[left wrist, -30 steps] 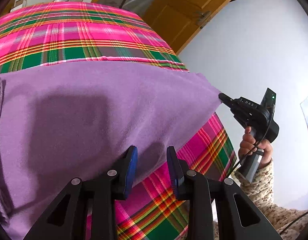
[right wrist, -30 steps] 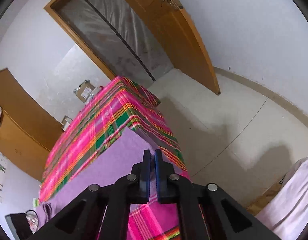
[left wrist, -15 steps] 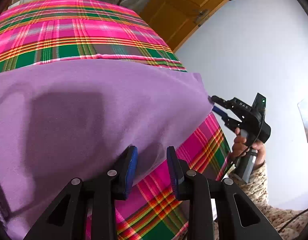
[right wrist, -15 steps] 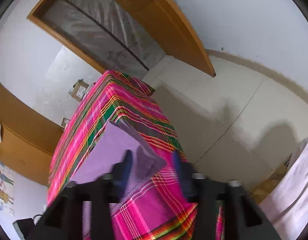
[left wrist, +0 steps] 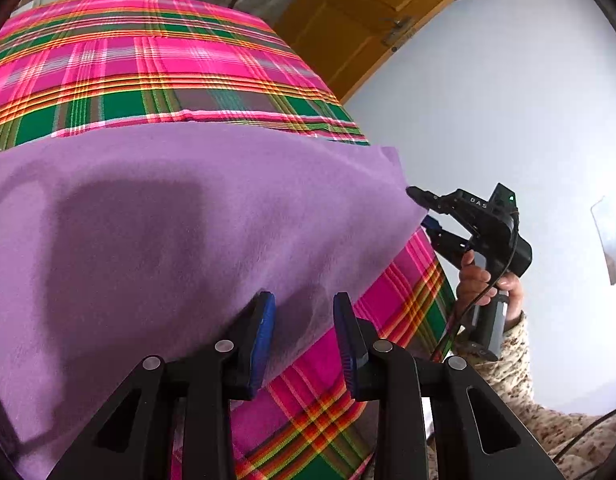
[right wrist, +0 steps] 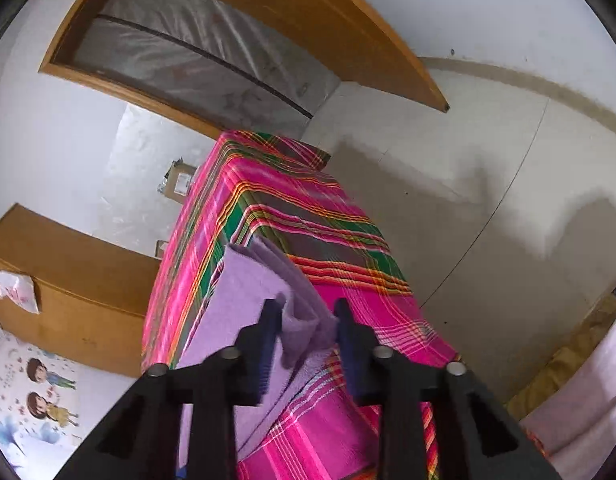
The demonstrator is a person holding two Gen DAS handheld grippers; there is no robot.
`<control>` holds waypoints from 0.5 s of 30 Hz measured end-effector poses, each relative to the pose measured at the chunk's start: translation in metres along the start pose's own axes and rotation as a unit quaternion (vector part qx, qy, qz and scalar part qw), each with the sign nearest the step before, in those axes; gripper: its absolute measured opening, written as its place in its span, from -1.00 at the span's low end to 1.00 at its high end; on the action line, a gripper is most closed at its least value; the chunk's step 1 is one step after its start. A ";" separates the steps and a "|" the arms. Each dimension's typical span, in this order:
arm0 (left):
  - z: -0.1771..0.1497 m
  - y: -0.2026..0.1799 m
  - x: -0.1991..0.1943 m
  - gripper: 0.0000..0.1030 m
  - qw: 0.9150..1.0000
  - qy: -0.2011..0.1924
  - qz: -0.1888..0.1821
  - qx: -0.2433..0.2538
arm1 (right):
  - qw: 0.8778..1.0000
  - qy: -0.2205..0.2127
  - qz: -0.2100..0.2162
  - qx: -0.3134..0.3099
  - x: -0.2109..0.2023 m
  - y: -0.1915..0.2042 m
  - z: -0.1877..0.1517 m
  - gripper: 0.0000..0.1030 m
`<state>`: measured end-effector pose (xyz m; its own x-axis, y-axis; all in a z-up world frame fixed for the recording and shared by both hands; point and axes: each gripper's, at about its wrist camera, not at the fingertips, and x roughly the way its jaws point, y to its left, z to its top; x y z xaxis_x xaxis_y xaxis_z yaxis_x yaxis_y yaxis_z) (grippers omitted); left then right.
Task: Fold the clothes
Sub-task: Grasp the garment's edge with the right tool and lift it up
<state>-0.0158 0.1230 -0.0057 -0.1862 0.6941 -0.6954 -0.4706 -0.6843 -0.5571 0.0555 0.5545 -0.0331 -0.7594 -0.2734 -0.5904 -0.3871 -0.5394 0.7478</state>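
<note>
plaid tablecloth (left wrist: 180, 60), white wall (left wrist: 508, 100), wooden door (right wrist: 348, 12)

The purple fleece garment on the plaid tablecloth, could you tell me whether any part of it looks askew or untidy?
Yes: the purple fleece garment lies mostly flat on the pink and green plaid tablecloth, but its near right corner is bunched into a raised, crooked fold between the closing jaws of the right gripper.

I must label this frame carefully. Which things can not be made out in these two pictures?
- Purple garment: its left part is cut off by the left wrist view's edge, so its type is unclear.
- Right gripper: jaws closing around a purple corner; pad contact unclear.
- Cardboard box label: too small.
</note>
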 end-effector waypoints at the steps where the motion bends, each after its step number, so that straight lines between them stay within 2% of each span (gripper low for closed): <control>1: 0.001 0.000 0.000 -0.40 1.000 0.000 -0.001 0.001 | 1.000 -0.001 -0.003 -0.005 0.000 0.002 -0.001 -0.60; 2: 0.002 -0.001 0.001 -0.40 1.000 0.001 -0.001 0.001 | 1.000 -0.006 -0.006 -0.012 -0.002 0.004 -0.001 -0.64; 3: 0.003 -0.002 0.003 -0.40 1.000 0.003 -0.002 0.002 | 1.000 -0.010 -0.008 -0.019 -0.003 0.006 -0.001 -0.78; 4: 0.005 -0.002 0.004 -0.40 1.000 0.004 -0.002 0.003 | 1.000 -0.015 -0.007 -0.025 -0.006 0.008 -0.001 -0.81; 9: 0.005 -0.009 0.010 -0.40 1.000 0.009 -0.009 0.014 | 0.995 -0.054 -0.007 -0.079 -0.022 0.029 -0.002 -0.83; 13: 0.007 -0.008 0.012 -0.40 1.000 0.011 -0.017 0.008 | 0.996 -0.034 -0.040 -0.072 -0.006 0.023 -0.001 -0.83; 15: 0.008 -0.009 0.013 -0.40 1.000 0.014 -0.018 0.009 | 0.996 -0.034 -0.042 -0.071 -0.003 0.023 -0.001 -0.83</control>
<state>-0.0209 0.1400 -0.0063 -0.1450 0.7123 -0.6867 -0.4920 -0.6541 -0.5746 0.0495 0.5426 -0.0146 -0.7632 -0.1708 -0.6231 -0.3763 -0.6666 0.6435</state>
